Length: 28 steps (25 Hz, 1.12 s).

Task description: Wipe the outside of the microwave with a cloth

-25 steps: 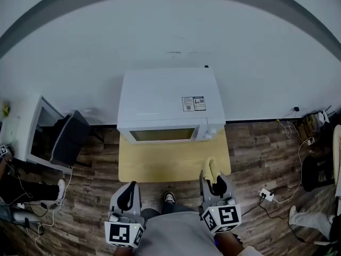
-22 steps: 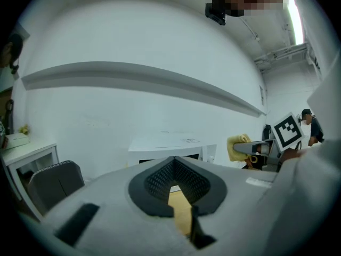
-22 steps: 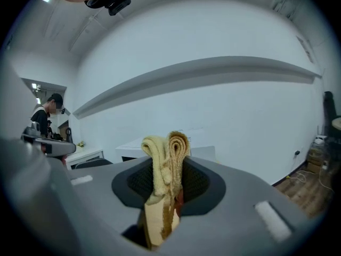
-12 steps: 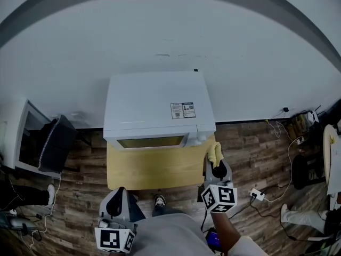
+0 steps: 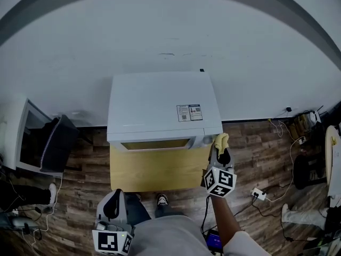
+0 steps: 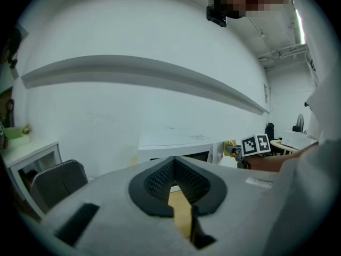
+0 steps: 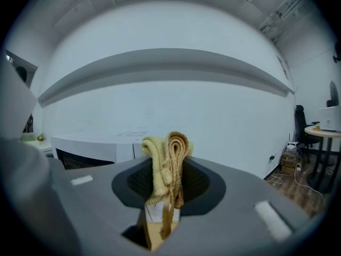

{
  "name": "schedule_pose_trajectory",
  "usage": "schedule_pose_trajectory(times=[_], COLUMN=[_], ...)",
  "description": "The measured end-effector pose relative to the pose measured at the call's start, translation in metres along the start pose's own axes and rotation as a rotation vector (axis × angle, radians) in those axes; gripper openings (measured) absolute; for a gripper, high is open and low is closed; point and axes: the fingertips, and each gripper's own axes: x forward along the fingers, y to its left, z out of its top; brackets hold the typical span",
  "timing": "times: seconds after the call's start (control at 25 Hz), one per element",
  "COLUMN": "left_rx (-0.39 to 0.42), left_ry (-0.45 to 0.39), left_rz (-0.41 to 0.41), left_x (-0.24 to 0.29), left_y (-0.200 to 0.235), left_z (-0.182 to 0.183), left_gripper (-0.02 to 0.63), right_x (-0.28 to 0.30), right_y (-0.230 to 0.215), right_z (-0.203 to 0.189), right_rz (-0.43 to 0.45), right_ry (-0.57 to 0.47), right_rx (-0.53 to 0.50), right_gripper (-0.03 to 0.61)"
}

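Right gripper (image 5: 220,153) pinches the yellow cloth (image 5: 221,141) just beside the front right corner of the microwave (image 5: 160,105); left gripper (image 5: 113,208) hangs low, jaws together, empty.

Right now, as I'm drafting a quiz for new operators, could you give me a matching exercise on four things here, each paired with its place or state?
Things:
1. white box-shaped microwave
2. folded yellow terry cloth
3. left gripper
4. pale wooden table

Places or states:
A. holds nothing, low at the head view's bottom left
B. carries the microwave, front strip bare
C. pinched in the right gripper's fingers
D. stands on the table, back toward the white wall

Pairs: 1-D, 2-C, 3-A, 4-B.
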Motion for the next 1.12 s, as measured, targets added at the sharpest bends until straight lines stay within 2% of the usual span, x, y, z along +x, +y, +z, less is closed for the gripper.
schedule_pose_trajectory(times=[0.36,0.64,1.0,1.12], left_rx=[-0.003,-0.007,-0.038,-0.043], left_ry=[0.012,0.009,-0.005,-0.004], left_rz=[-0.027,-0.024,0.012,0.014], left_x=[0.002,-0.003,-0.009,-0.008], left_y=[-0.004,-0.001,0.007,0.008], left_z=[-0.006,-0.011,-0.013,-0.014], left_gripper=[-0.009,-0.009,-0.009,-0.009], right_x=[0.0,-0.006,-0.013,-0.015], right_y=[0.028,0.057,0.072,0.08], right_z=[-0.009,-0.005,0.001,0.002], right_rz=[0.033,0.098,0.079,0.102], right_ry=[0.007,0.001,-0.02,-0.023], right_rx=[0.008,0.002,-0.003,-0.005], right_gripper=[0.116,0.116,0.117,0.117])
